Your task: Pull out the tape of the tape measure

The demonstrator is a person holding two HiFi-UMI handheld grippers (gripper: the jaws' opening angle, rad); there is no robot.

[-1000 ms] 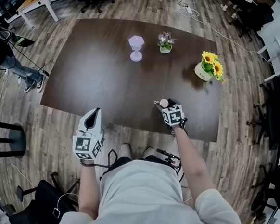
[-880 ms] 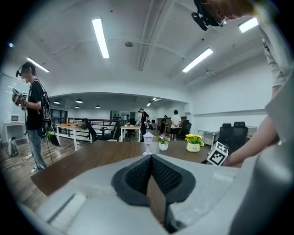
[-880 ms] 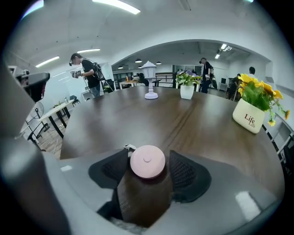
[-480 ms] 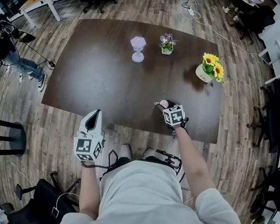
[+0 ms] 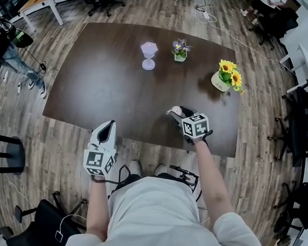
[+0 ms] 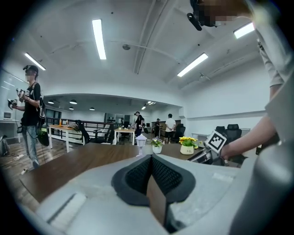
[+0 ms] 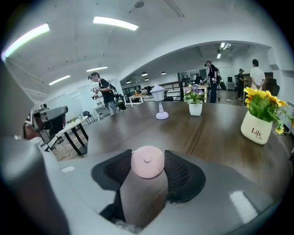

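**A:** What is nearest to the person?

**B:** The left gripper [image 6: 150, 160]. It is held just off the near edge of the table [image 5: 114, 91], over the wooden floor [image 5: 55, 154]. Its jaws are pressed together, with nothing between them.

**A:** And the other hand?

**B:** The right gripper [image 5: 177, 116] is a little further out, over the near part of the table, and it points downward at a slant. Its jaws have just been closing. Both pads now press on the tape measure [image 7: 147, 161], one from each side.

**A:** Where exactly is the tape measure?

**B:** It is a small round pink case, clamped at the tips of the right gripper. Its flat face is turned toward that gripper's camera. The two grippers are well apart.

**A:** What stands behind them?

**B:** Toward the right edge of the table there is a white pot of sunflowers [image 5: 224, 79]. Further back, near the far side, stands a small lilac lamp [image 5: 148, 55]. Just beside it, on its right, is a little pot of purple flowers [image 5: 179, 50]. All three are upright.

**A:** Is there anything beyond the table?

**B:** At the far left a person [image 5: 2, 44] stands on the floor and holds some device. What it is I cannot tell.
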